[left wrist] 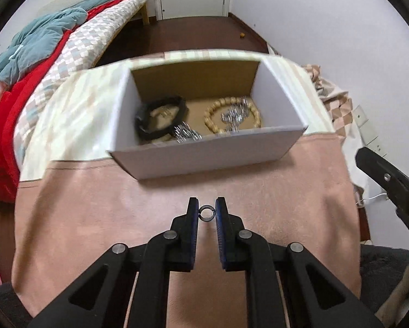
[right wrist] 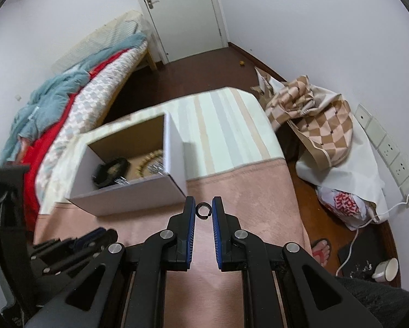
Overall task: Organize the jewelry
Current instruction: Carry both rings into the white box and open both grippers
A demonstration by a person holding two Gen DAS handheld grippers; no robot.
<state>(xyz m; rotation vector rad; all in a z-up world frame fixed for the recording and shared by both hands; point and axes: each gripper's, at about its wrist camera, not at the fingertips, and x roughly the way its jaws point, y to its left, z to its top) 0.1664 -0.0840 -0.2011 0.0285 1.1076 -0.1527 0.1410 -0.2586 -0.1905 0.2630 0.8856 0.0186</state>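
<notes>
Left gripper [left wrist: 207,214]: pinched a small dark metal ring [left wrist: 206,213] between its blue-padded fingertips, above the pink cloth-covered table [left wrist: 95,213].

Right gripper [right wrist: 203,211]: likewise nipped a small dark open ring [right wrist: 203,211] at its fingertips, the ring's gap turned toward the left pad.

Orientation: each ring stood with its open face toward the camera, held across its width; being round, neither showed a long axis.

Box: the white cardboard box [left wrist: 204,155], open-topped, sat ahead of the left gripper on the cloth, its long side running across that gripper's view.

Contents: a black band bracelet [left wrist: 160,117], a pale wooden-bead bracelet [left wrist: 212,114] and silver chain pieces [left wrist: 188,134] lay on the box floor.

Key relation: from the left fingers the box lay straight ahead and near; from the right fingers it lay forward and to the left, its near corner just beside the left finger.

Judgement: the left gripper appeared better placed to drop first.
</notes>
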